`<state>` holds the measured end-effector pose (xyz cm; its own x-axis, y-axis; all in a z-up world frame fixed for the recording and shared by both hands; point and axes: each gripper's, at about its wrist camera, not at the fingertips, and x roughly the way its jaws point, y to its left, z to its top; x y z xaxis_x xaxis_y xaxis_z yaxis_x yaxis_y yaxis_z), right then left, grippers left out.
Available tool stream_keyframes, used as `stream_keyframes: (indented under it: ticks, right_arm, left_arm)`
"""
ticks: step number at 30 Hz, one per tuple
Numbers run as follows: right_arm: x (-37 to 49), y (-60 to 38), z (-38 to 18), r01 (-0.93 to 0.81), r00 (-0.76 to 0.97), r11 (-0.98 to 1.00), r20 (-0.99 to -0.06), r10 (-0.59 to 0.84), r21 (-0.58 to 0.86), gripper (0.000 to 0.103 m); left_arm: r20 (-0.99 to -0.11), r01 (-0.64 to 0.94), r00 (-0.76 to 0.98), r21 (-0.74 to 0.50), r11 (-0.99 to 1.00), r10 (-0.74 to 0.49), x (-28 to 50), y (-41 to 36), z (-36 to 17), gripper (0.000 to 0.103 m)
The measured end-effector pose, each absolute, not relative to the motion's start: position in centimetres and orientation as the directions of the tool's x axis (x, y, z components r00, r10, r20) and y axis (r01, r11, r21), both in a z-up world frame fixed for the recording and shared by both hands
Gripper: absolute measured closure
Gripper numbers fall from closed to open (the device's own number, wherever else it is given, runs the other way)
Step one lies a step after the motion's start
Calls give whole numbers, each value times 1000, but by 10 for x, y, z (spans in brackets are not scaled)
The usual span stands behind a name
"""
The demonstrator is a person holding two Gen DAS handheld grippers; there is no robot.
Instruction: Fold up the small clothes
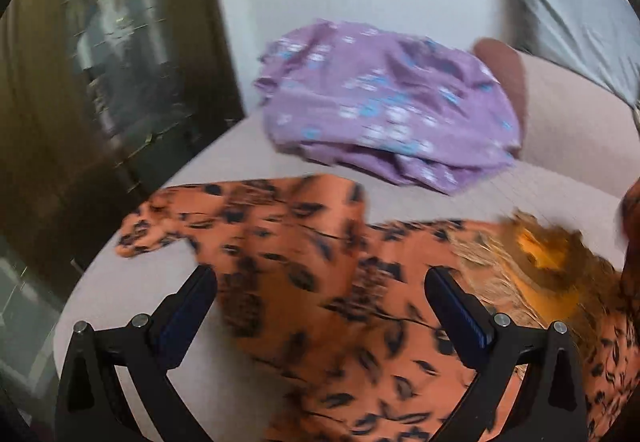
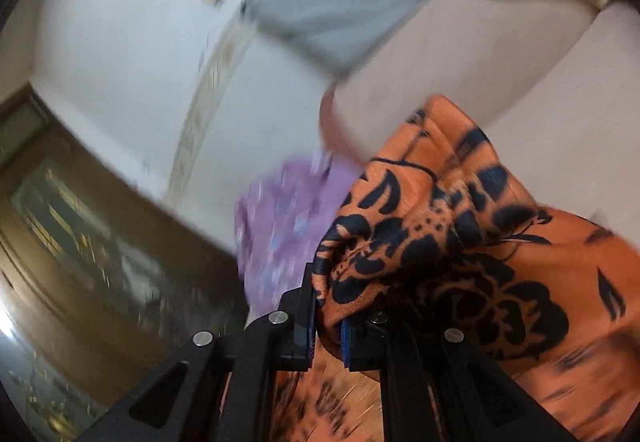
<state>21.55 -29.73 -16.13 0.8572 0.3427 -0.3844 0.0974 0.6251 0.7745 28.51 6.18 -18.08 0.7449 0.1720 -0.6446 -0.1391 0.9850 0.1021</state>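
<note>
An orange garment with a black leaf print (image 1: 320, 282) lies spread on a pale sofa seat (image 1: 168, 298). My left gripper (image 1: 320, 282) is open just above it, one finger on each side of the cloth. My right gripper (image 2: 328, 306) is shut on a bunched fold of the same orange garment (image 2: 440, 242) and holds it lifted. A purple floral garment (image 1: 384, 106) lies crumpled farther back on the seat; it also shows in the right wrist view (image 2: 280, 218). Both views are blurred by motion.
A tan fringed cushion with an orange centre (image 1: 548, 262) lies at the right on the orange garment. A grey cushion (image 1: 568, 10) leans on the pale sofa back (image 1: 576, 110). A dark wooden cabinet (image 1: 100, 82) stands to the left, beyond the seat's edge.
</note>
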Motion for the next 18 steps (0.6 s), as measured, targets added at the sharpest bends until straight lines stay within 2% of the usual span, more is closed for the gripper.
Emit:
stream_keyframes:
  ticks: [2, 5, 7, 8, 11, 13, 15, 18]
  right_arm:
    - [232, -259, -184, 106, 822, 639, -429, 374, 762, 93]
    - [252, -199, -225, 153, 730, 721, -569, 378, 676, 88]
    - [258, -156, -255, 160, 610, 787, -687, 396, 596, 68]
    - [259, -146, -265, 149, 559, 800, -717, 416, 581, 33]
    - [241, -134, -250, 22, 598, 869, -703, 385, 495, 20]
    - [226, -139, -237, -88, 543, 854, -694, 473, 512, 19]
    - [211, -155, -226, -135, 522, 850, -692, 498, 509, 19]
    - [184, -205, -204, -80, 627, 901, -682, 378, 426, 21]
  left_arm:
    - [-636, -171, 748, 94, 981, 191, 285, 76, -177, 0]
    - [-636, -201, 743, 89, 976, 211, 286, 91, -175, 0]
    - [-646, -205, 734, 81, 975, 209, 286, 97, -176, 0]
    - [-651, -206, 731, 78, 976, 206, 287, 99, -176, 0]
    - [-656, -200, 730, 66, 978, 194, 289, 101, -176, 0]
    - [-651, -199, 734, 69, 978, 195, 288, 99, -176, 0]
    - [-646, -188, 738, 85, 979, 197, 287, 92, -177, 0]
    - [-642, -148, 745, 110, 983, 184, 285, 74, -179, 0]
